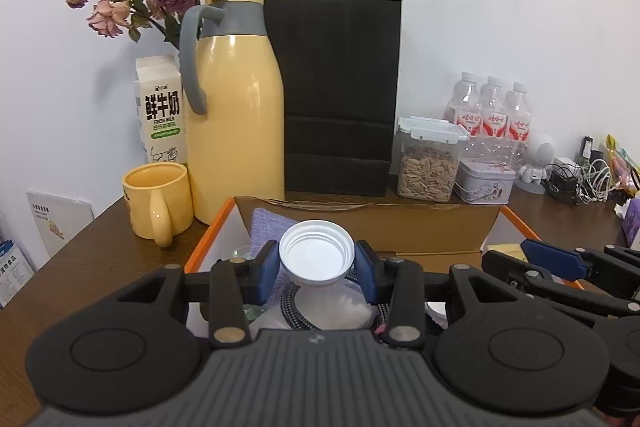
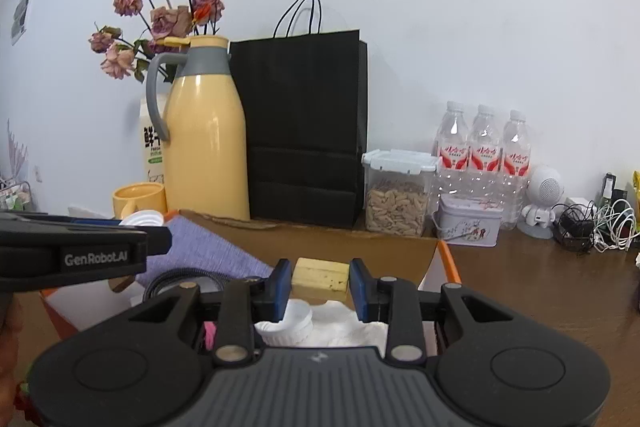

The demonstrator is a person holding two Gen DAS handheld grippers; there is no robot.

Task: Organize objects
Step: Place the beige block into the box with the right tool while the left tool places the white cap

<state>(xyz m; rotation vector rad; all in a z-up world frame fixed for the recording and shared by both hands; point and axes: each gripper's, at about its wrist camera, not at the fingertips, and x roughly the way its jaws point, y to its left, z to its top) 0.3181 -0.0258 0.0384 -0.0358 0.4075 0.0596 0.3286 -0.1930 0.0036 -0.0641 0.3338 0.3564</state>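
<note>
Above the box [image 1: 400, 227], the left gripper [image 1: 316, 263] is clamping a white cap [image 1: 316, 253] and the right gripper [image 2: 320, 285] a yellow block [image 2: 320, 277], sorting seemingly midway, clutter remaining inside.

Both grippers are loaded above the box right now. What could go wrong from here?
1. The left gripper pinches the white cup only at its thin rim; it may buckle or slip back into the box.
2. The right gripper holding the yellow block sits close beside the left one; they could collide.
3. Moving the cup toward the left risks bumping the yellow mug or thermos.
</note>
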